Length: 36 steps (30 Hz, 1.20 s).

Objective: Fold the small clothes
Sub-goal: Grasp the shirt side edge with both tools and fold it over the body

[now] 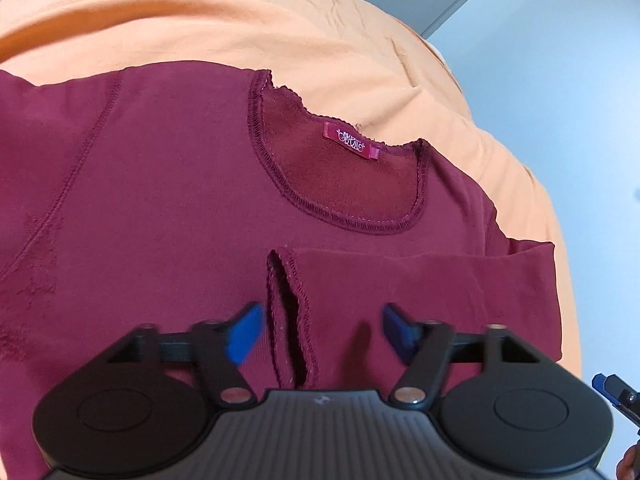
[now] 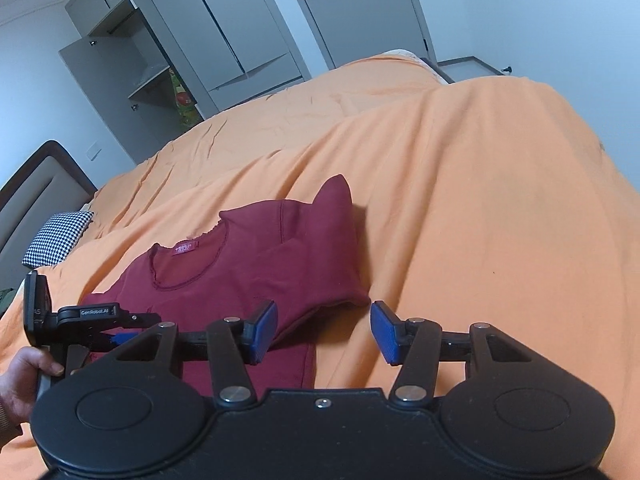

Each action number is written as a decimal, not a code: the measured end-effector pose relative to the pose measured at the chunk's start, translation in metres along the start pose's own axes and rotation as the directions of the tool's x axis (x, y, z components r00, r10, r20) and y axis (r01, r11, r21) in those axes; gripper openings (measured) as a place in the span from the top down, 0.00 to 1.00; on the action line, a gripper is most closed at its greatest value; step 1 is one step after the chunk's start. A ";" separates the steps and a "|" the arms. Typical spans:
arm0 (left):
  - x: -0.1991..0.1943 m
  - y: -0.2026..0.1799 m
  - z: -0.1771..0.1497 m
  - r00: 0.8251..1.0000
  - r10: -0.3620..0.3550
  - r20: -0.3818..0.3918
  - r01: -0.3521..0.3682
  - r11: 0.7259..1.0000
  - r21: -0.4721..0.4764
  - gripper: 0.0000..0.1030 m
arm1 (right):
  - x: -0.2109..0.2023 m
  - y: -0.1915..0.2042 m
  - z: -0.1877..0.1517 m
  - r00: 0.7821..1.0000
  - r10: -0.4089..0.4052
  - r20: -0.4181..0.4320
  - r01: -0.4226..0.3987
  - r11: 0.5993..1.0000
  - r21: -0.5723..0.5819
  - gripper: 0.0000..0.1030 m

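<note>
A small maroon long-sleeved shirt (image 1: pixel 160 184) lies front up on the orange bedspread (image 1: pixel 200 20), pink neck label showing. One sleeve (image 1: pixel 420 280) is folded across the chest, its cuff opening (image 1: pixel 290 312) between my left gripper's (image 1: pixel 322 330) blue pads. That gripper is open just above the cuff, holding nothing. In the right wrist view the shirt (image 2: pixel 248 272) lies ahead and left, its other sleeve bunched up into a peak (image 2: pixel 334 196). My right gripper (image 2: pixel 324 330) is open and empty over the shirt's right edge. The left gripper (image 2: pixel 80 320) shows at the left, held by a hand.
The orange bedspread (image 2: pixel 460 200) rises in a hump to the right. A black-and-white checked pillow (image 2: pixel 56 236) and a headboard (image 2: pixel 36 176) are at the left. A grey wardrobe (image 2: pixel 168 48) with open doors and a door (image 2: pixel 352 8) stand beyond the bed.
</note>
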<state>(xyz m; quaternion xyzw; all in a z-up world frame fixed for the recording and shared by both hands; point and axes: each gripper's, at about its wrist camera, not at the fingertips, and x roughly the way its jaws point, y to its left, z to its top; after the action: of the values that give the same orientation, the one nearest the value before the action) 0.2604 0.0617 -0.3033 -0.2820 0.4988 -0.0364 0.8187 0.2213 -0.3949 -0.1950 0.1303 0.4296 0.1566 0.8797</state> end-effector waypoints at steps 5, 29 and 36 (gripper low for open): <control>0.000 0.004 0.002 1.000 0.025 0.000 -0.025 1.000 -0.008 0.97 | 0.008 0.007 0.006 1.000 0.015 0.005 -0.015 1.000 -0.005 0.47; -0.089 0.087 0.042 0.908 0.367 0.200 -0.348 0.929 -0.124 0.98 | 0.207 -0.016 0.090 0.974 0.202 -0.105 -0.174 0.958 0.229 0.62; -0.080 0.081 0.042 0.931 0.320 0.176 -0.305 0.946 -0.105 0.98 | 0.230 -0.006 0.098 0.971 0.198 -0.135 -0.170 0.966 0.197 0.97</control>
<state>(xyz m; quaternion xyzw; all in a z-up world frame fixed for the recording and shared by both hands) 0.2380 0.1743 -0.2657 -0.2321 0.4577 0.1405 0.8467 0.4342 -0.3209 -0.3027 0.2378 0.4948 0.2071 0.8097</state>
